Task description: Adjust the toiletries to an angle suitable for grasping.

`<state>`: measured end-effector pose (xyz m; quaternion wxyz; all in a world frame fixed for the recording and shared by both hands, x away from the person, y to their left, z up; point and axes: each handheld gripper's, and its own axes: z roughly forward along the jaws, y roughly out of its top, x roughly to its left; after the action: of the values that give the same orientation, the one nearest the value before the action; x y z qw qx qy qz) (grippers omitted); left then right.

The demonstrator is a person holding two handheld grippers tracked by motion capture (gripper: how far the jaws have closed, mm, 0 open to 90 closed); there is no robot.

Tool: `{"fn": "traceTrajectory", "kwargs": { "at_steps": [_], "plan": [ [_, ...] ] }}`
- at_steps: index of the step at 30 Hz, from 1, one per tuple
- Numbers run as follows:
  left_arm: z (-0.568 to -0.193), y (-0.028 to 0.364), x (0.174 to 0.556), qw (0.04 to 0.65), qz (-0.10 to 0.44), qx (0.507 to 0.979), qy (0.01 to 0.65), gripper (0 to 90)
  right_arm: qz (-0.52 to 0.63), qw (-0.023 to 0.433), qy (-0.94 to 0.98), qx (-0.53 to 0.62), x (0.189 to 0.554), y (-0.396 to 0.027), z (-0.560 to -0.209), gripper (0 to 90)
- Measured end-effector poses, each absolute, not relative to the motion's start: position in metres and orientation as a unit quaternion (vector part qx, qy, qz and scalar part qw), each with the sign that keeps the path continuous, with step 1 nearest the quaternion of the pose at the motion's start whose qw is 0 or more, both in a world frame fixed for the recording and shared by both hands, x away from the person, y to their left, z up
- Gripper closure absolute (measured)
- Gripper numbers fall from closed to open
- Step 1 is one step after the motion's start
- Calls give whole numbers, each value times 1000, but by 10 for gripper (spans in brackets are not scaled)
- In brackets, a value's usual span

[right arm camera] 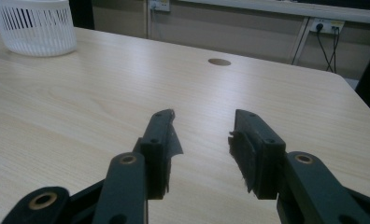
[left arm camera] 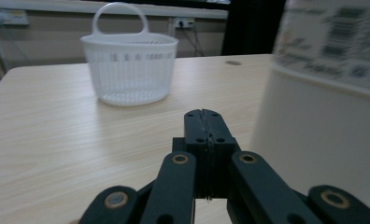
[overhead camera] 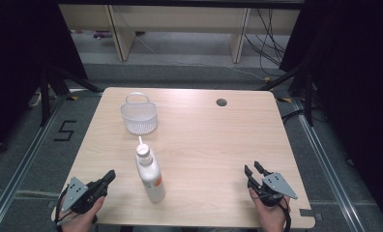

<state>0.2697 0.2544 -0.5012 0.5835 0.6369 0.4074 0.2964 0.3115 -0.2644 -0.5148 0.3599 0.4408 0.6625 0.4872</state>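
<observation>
While the left gripper (overhead camera: 110, 176) sits w/ jaws pressed together, holding nothing, at the table's (overhead camera: 213, 140) near-left edge and the right gripper (overhead camera: 253, 168) has jaws apart, empty, near-right, a white bottle (overhead camera: 149, 175) lies btwn them, just beside the left one, w/ a white basket (overhead camera: 139, 116) farther back.

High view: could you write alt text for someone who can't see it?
A wooden table seen from above holds a white bottle standing near the front and a white mesh basket farther back. A person's hands rest at the near corners, the left gripper with jaws shut, the right gripper with jaws open.
</observation>
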Motion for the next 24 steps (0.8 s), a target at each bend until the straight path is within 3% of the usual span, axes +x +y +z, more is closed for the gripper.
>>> {"fn": "traceTrajectory", "kwargs": {
  "at_steps": [14,24],
  "plan": [
    [-465,203,221,629,215,679,311,898,486,358,664,442,312,-263,-515,592],
    [-454,161,230,626,192,708,265,898,487,358,668,434,314,-263,-515,591]
  ]
}}
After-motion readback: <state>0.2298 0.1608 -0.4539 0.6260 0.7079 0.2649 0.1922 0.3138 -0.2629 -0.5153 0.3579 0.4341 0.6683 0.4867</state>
